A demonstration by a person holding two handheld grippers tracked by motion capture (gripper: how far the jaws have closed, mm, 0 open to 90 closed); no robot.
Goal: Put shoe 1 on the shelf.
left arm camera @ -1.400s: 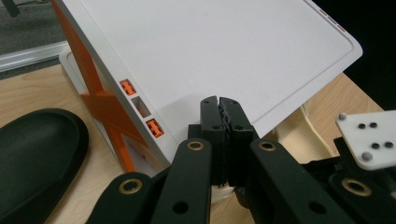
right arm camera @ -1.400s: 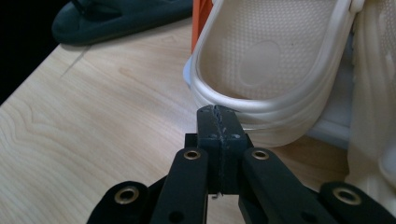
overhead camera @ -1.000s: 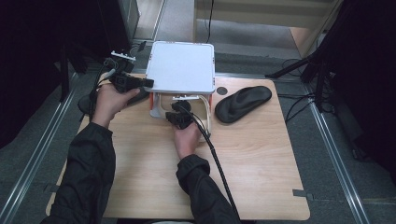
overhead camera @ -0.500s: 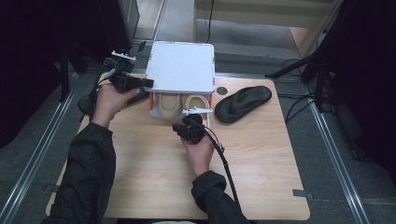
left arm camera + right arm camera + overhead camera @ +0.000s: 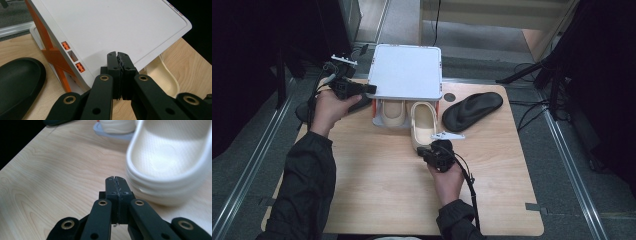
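A pale wooden table (image 5: 377, 180) stands on a grey floor with dark shapes and cables around it. From the high view, a white shoe rack (image 5: 407, 70) sits at the table's far edge, a cream slipper (image 5: 393, 112) tucked under its top and a second cream slipper (image 5: 423, 125) pulled partly out toward the person. A black slipper (image 5: 472, 110) lies to the right of the rack, another dark one (image 5: 357, 104) at its left. The left gripper (image 5: 368, 90) is at the rack's left edge; the right gripper (image 5: 424, 152) sits just beside the pulled-out slipper's near end. The left gripper view adds the rack's orange side frame (image 5: 53, 56) and shows its jaws pressed together, holding nothing, in front of the white top. The right gripper view shows its jaws also closed and empty, the cream slipper's heel close at the right, cut off by the frame. From above, both jaw tips are too small to read.
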